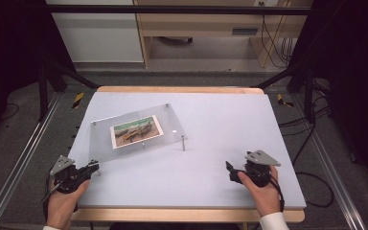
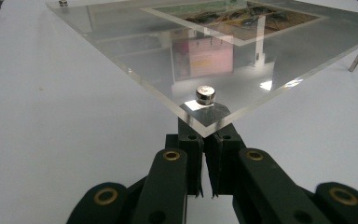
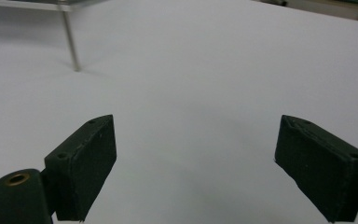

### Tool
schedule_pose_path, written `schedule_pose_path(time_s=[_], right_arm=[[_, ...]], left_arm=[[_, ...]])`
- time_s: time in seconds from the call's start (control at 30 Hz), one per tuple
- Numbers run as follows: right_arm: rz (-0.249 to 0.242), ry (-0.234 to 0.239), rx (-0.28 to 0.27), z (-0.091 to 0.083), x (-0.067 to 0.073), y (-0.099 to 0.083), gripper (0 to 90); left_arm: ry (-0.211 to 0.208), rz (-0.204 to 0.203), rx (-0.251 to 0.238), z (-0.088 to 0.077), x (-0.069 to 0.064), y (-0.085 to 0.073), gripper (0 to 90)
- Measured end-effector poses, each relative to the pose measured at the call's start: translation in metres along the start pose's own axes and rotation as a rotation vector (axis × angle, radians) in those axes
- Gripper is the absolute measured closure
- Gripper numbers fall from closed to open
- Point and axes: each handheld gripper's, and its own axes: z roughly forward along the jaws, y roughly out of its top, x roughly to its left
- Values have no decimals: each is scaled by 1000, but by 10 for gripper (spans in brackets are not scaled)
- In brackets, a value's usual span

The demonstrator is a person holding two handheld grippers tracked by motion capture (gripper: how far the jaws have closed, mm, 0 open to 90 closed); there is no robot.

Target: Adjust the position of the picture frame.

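Observation:
A clear acrylic plate (image 1: 172,125) stands on thin metal legs on the white table, with a picture card (image 1: 136,131) lying in its middle. My left gripper (image 1: 93,166) points at the plate's near left corner (image 2: 204,122). Its jaws are pressed together just beneath that corner, under the metal screw cap (image 2: 205,94). The corner's leg is hidden, so I cannot tell whether it sits between the pads. My right gripper (image 1: 230,171) hovers low over bare table to the right of the plate, open with nothing between its jaws (image 3: 196,154).
The plate's near right leg (image 1: 183,143) stands between the two grippers, also seen as a thin post (image 3: 72,42). A wooden edge (image 1: 182,89) borders the white table top. Black frame rails run along both sides, with cables on the floor at the right.

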Motion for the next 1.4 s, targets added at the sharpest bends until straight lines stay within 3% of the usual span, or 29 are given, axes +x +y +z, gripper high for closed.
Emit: schedule_pose_path(time_s=[0.13,0.3,0.4,0.5,0.53,0.67,0.8,0.93,1.4], right_arm=[[-78,69,-1,18,28,20,187],[-111,115,21,43,56,40,290],[-109,142,40,60,67,48,351],[-75,169,44,79,74,54,417],[-69,193,43,89,77,57,509],[-66,221,34,102,79,61,549],[-33,221,30,112,81,61,569],[-42,238,4,120,81,62,603],[22,281,-79,134,81,69,847]], left_arm=[[-12,-7,2,-1,0,1,844],[-28,-21,-5,-3,1,3,845],[-40,-37,-13,-3,1,4,845],[-51,-51,-23,-4,2,5,844],[-53,-55,-28,-4,2,5,844],[-63,-63,-39,-5,3,7,844],[-68,-71,-42,-5,3,7,843],[-72,-71,-44,-6,3,7,843],[-73,-74,-55,-6,3,7,844]])
